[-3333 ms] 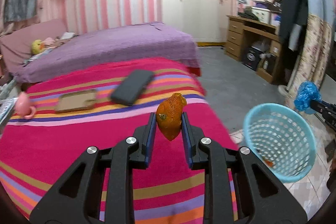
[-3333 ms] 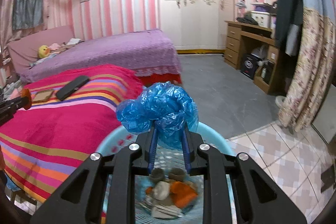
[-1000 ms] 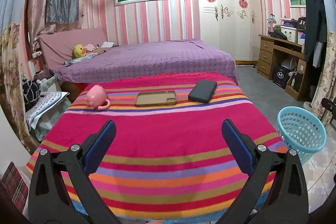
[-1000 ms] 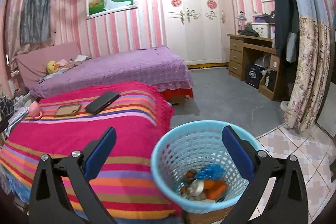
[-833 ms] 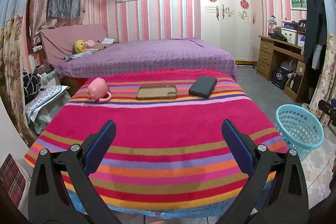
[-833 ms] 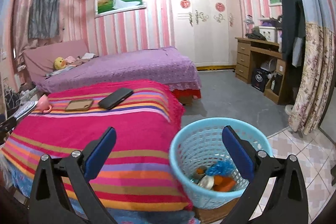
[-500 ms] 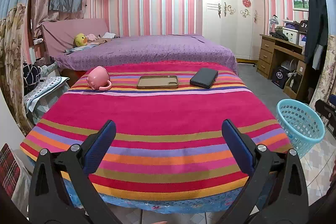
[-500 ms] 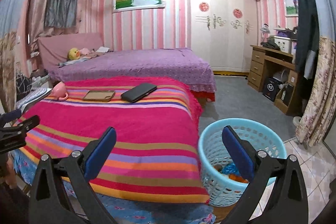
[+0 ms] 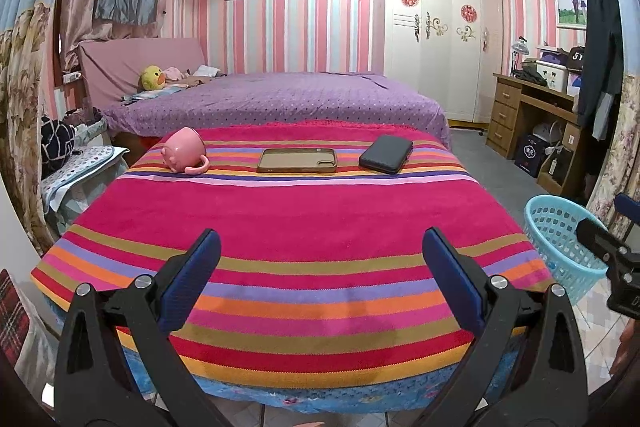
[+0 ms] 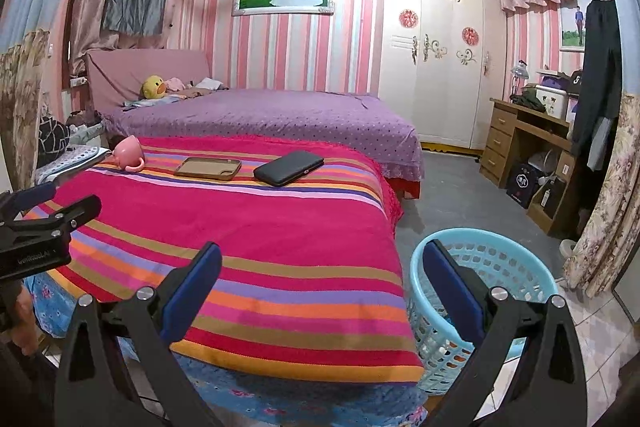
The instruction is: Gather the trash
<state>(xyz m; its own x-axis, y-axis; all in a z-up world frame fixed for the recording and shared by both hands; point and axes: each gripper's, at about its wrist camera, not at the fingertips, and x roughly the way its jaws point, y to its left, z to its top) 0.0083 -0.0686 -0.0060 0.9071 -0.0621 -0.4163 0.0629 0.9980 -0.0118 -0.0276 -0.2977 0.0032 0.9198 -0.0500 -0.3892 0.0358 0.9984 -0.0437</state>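
Note:
A light blue plastic basket [image 9: 560, 239] stands on the floor at the right of the striped bed [image 9: 296, 235]; it also shows in the right wrist view [image 10: 516, 263], and its inside is hidden from here. My left gripper [image 9: 320, 279] is open and empty, held back from the near edge of the bed. My right gripper [image 10: 320, 283] is open and empty, above the bed's right corner beside the basket. No trash shows on the bed. The left gripper shows at the left edge of the right wrist view [image 10: 44, 215].
On the far part of the bed lie a pink mug [image 9: 185, 149] on its side, a brown phone case [image 9: 297, 160] and a black wallet [image 9: 386, 153]. A purple bed [image 9: 280, 99] stands behind. A wooden desk [image 9: 532, 123] and wardrobe [image 9: 436, 27] stand at the right.
Both grippers held trash 3.3 s ago, an orange peel on the left and a blue bag on the right; both are now open and empty and have pulled back from the bed and basket.

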